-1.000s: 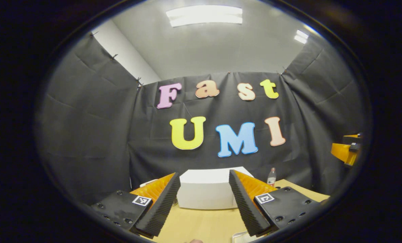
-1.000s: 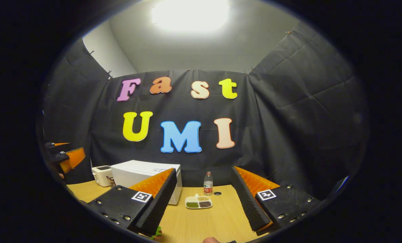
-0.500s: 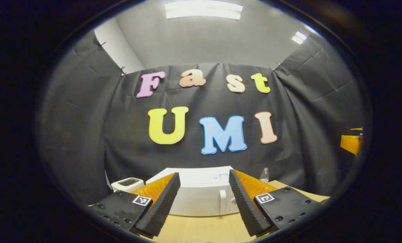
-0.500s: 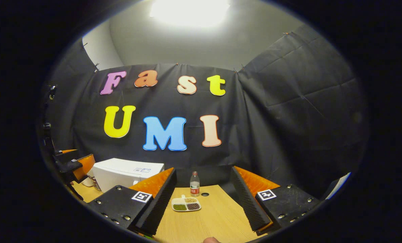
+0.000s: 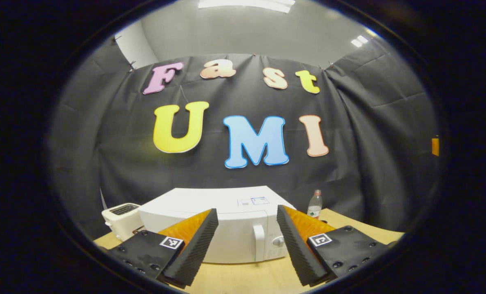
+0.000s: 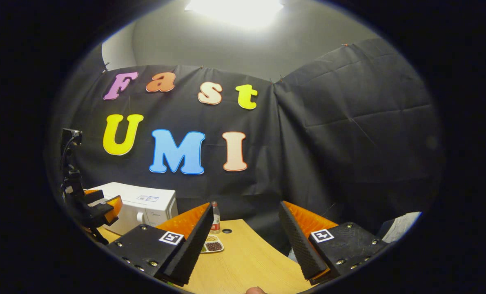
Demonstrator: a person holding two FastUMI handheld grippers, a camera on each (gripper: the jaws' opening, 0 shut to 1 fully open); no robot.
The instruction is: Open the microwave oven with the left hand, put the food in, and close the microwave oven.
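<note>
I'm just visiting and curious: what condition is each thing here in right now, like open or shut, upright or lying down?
microwave: door shut, handle untouched.
left gripper: open, holding nothing, short of the microwave door.
right gripper: open, holding nothing, above the table.
bottle: upright, cap on, beside the microwave.
food tray: flat on the table, filled, partly hidden by a finger.
toaster: standing by the microwave, nothing sticking out.
</note>
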